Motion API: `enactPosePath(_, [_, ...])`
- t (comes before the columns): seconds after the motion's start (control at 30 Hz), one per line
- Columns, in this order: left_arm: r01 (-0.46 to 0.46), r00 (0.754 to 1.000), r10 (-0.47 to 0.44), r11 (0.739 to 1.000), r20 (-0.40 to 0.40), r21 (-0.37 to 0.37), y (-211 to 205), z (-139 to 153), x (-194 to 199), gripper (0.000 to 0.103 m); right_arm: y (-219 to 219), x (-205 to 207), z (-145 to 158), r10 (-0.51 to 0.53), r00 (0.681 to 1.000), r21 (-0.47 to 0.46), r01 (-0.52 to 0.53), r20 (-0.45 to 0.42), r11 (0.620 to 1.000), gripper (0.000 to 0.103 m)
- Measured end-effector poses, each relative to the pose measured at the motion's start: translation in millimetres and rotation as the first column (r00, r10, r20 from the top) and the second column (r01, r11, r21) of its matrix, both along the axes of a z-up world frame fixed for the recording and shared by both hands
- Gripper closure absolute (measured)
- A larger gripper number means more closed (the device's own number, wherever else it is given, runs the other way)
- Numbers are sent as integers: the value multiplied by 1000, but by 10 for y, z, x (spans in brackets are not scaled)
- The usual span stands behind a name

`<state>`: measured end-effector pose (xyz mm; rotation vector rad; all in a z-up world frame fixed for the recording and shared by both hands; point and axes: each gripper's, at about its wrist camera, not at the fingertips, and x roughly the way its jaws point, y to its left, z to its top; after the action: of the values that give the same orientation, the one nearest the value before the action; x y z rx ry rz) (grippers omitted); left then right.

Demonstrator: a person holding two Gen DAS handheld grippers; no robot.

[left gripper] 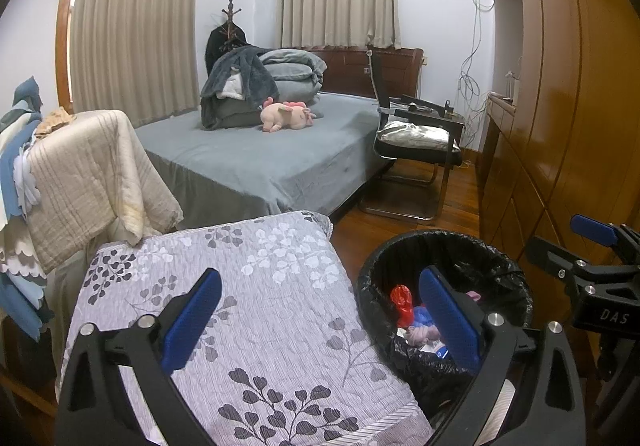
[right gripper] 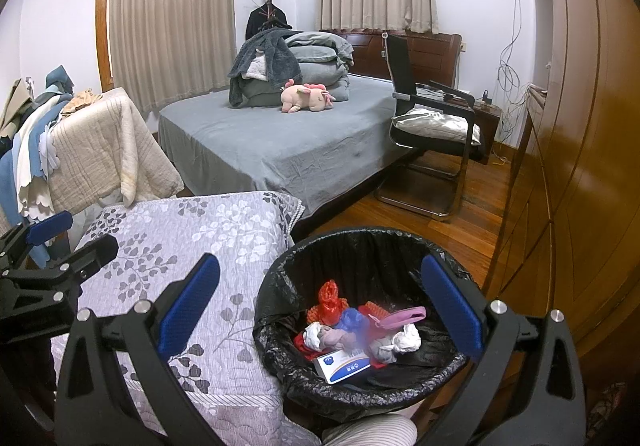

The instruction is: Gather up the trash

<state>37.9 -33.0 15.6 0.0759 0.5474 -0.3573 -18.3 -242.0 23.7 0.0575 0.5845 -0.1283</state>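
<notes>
Both grippers, left gripper (left gripper: 320, 320) and right gripper (right gripper: 320, 308), hang released and empty over the lined bin (right gripper: 280, 258), which already holds mixed trash (right gripper: 360, 330); no stray litter visible elsewhere

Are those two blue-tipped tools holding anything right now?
No. The left tool and right tool are both open and empty, above the trash bin.

My left gripper (left gripper: 320, 320) and right gripper (right gripper: 320, 310) are black frames with blue ribbed pads (right gripper: 188, 306), silver screws (left gripper: 496, 319), white "DAS" lettering.
</notes>
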Motion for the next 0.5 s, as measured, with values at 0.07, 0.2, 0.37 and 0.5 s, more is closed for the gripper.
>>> enactPosePath(0.07, [0, 1000, 0, 1000, 0, 0, -4, 1, 2, 6, 1, 1, 1, 0, 1000, 0, 0, -1, 1000, 5])
enactPosePath(0.2, [-1, 1000, 1, 1000, -1, 0, 8, -2, -1, 6, 6, 2, -2, 0, 1000, -1, 0, -1, 1000, 5])
enactPosePath(0.37, [0, 1000, 0, 1000, -1, 0, -1, 4, 6, 6, 8, 3, 1, 0, 1000, -2, 0, 0, 1000, 5])
enactPosePath(0.5, [1, 1000, -1, 1000, -1, 0, 8, 1, 4, 6, 9, 4, -3, 0, 1000, -2, 0, -1, 1000, 5])
